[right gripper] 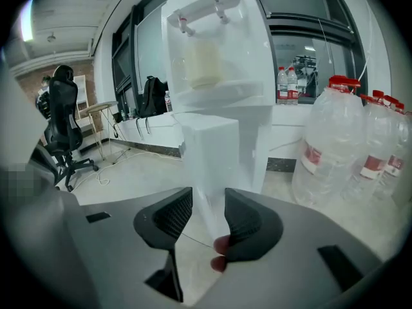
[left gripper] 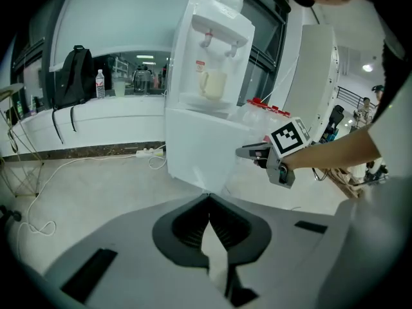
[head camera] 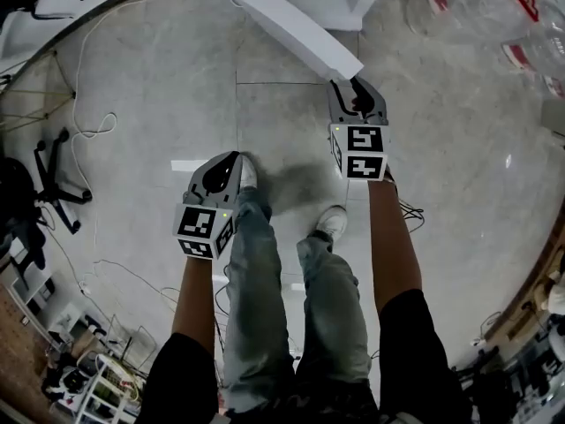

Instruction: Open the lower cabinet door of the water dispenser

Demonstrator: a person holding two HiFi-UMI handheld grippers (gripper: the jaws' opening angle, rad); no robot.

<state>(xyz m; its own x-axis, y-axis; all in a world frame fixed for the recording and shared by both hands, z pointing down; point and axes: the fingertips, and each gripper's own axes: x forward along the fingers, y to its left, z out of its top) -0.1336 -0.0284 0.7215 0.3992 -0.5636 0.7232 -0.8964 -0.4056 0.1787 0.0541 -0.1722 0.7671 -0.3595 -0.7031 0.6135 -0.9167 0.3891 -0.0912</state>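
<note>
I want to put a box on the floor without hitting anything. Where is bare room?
Bare tiles lie left of the open cabinet door, up to the white cable, and right of the right gripper. Crowded: water bottles at the top right.

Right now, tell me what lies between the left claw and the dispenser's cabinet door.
Only bare floor: in the head view, nothing sits between the left claw and the open cabinet door, whose edge the right claw holds.
</note>
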